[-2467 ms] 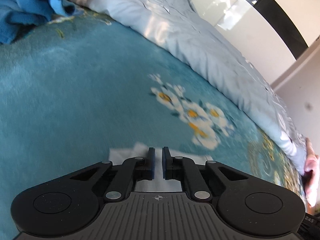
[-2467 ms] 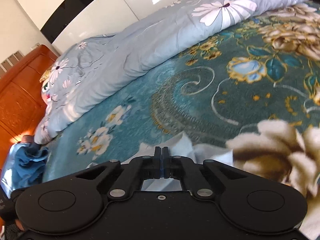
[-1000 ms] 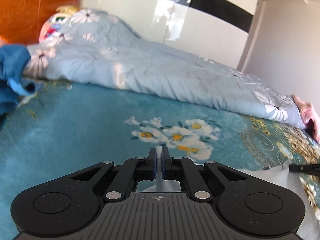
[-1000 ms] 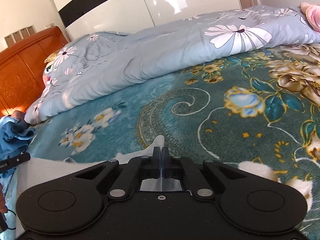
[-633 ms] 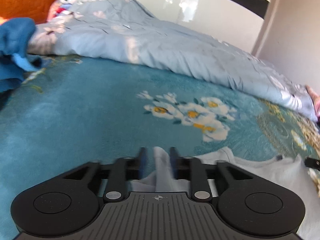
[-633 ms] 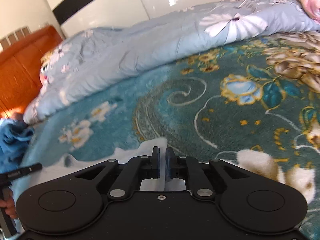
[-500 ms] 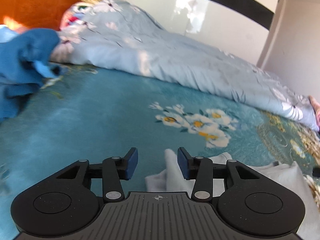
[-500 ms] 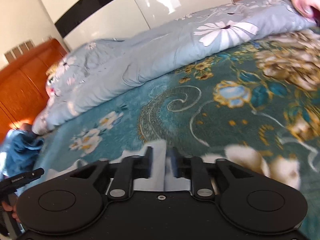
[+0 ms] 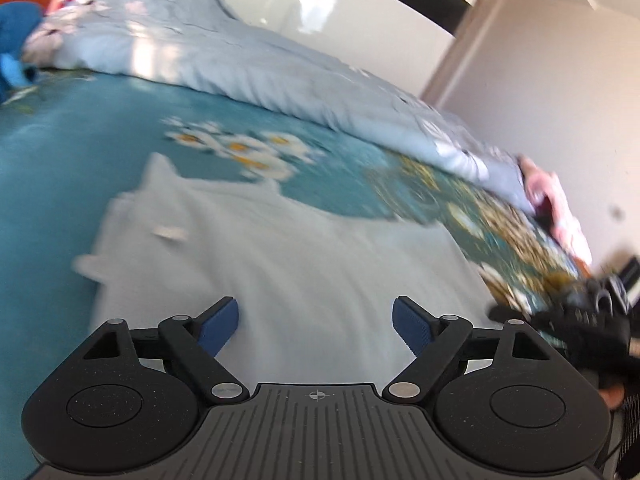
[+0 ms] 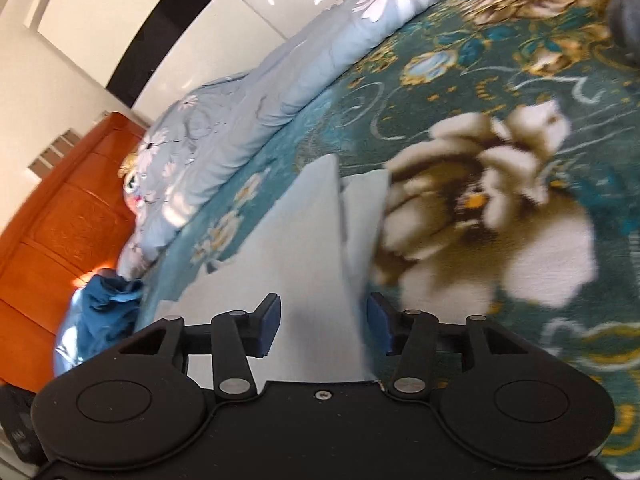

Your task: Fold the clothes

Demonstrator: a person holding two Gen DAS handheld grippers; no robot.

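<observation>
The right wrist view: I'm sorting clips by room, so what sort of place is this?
Most likely a bedroom: an orange wooden headboard, a rumpled pale blue flowered duvet, and a teal floral bedspread under the pale white garment.

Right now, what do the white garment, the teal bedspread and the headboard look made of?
White garment: thin, matte knit or woven cloth, probably cotton; it lies limp with soft creases. Motion blur hides the weave.
Teal bedspread: plush, fleece-like fabric with printed flowers; the surface looks fuzzy and dull.
Headboard: orange-brown wood or wood veneer, glossy, with carved panels catching sunlight.
</observation>
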